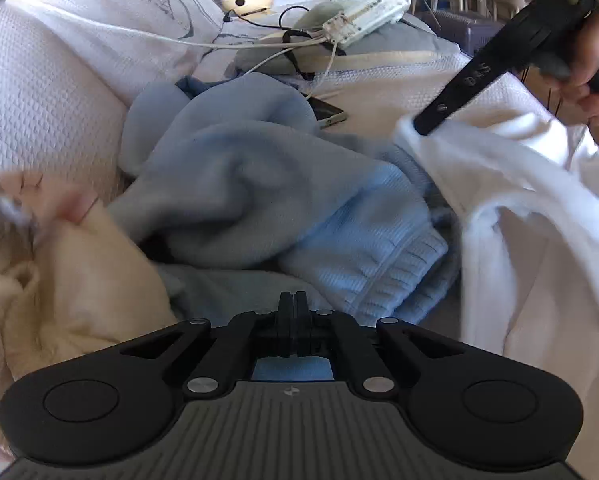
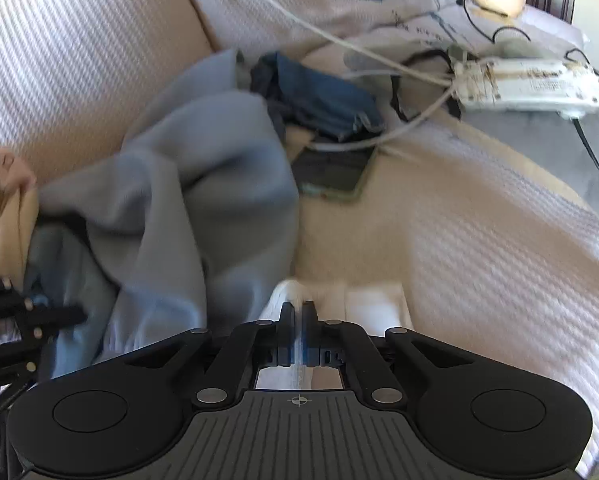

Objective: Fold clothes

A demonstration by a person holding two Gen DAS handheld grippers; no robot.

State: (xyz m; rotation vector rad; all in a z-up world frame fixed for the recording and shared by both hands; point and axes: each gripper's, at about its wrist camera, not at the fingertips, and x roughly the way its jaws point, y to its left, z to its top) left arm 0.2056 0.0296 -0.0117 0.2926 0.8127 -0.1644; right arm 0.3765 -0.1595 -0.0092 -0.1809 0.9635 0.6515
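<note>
White garment (image 1: pixel 511 216), its long axis running up-left toward the power strip (image 1: pixel 365 16), lies right of the grey-blue sweatshirt (image 1: pixel 227 184) on the waffle bedspread (image 1: pixel 39 92). Left gripper (image 1: pixel 293 300) fingers meet on nothing visible; right gripper (image 2: pixel 298 308) pinches the white cloth.

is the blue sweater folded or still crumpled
Crumpled. The blue sweater lies bunched in loose heaps on the bed, with no flat folded edges.

A white power strip (image 2: pixel 527 86) lay on a grey cushion (image 2: pixel 539 140), its pale cables (image 2: pixel 403 128) trailing across the textured bedspread (image 2: pixel 499 240). A dark phone (image 2: pixel 333 174) rested flat beside them. Patterned pillows (image 1: pixel 139 12) leaned behind.
</note>
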